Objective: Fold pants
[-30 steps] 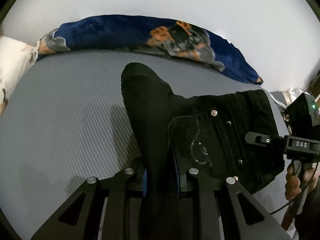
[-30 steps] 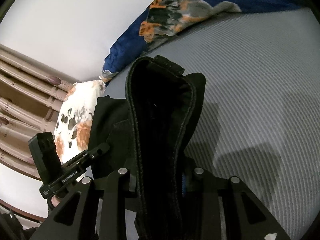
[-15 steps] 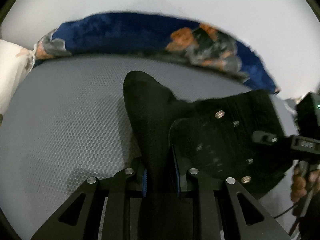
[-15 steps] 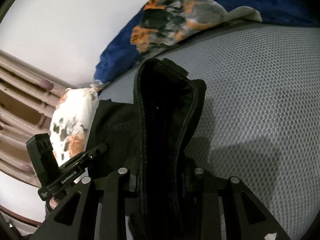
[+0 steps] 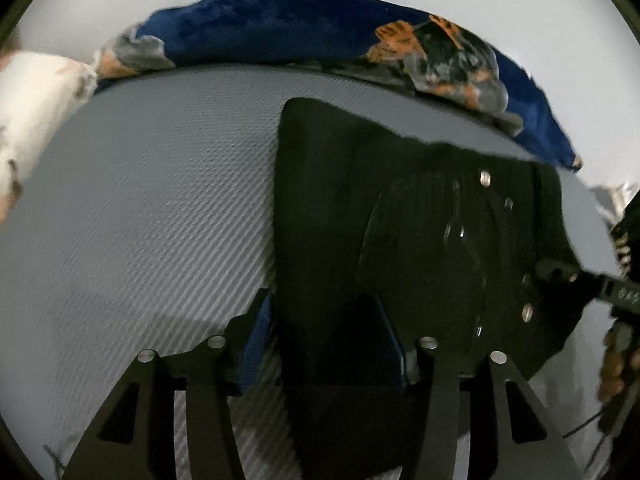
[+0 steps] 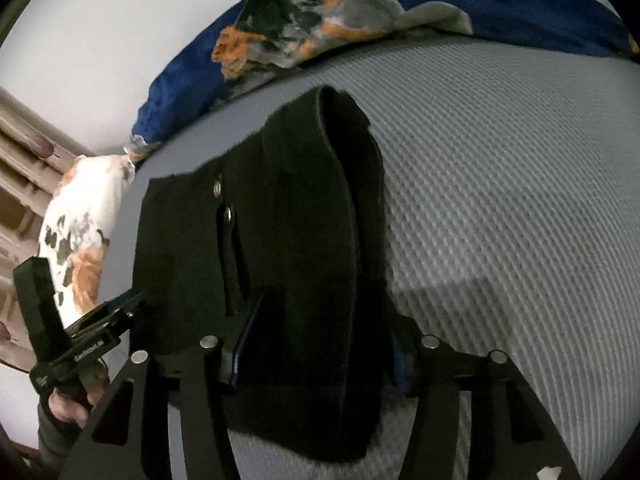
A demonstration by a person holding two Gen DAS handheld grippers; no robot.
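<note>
Fabric of the black pants lies slack between the freshly parted jaws of our left gripper and right gripper, both unclenched, the folded bundle stretching ahead on the grey mattress toward the blue blanket, so we withdraw straight back.

Both the left gripper and right gripper point steeply down, jaws just opened, pads apart

Pants on mattress, blanket behind them.
</note>
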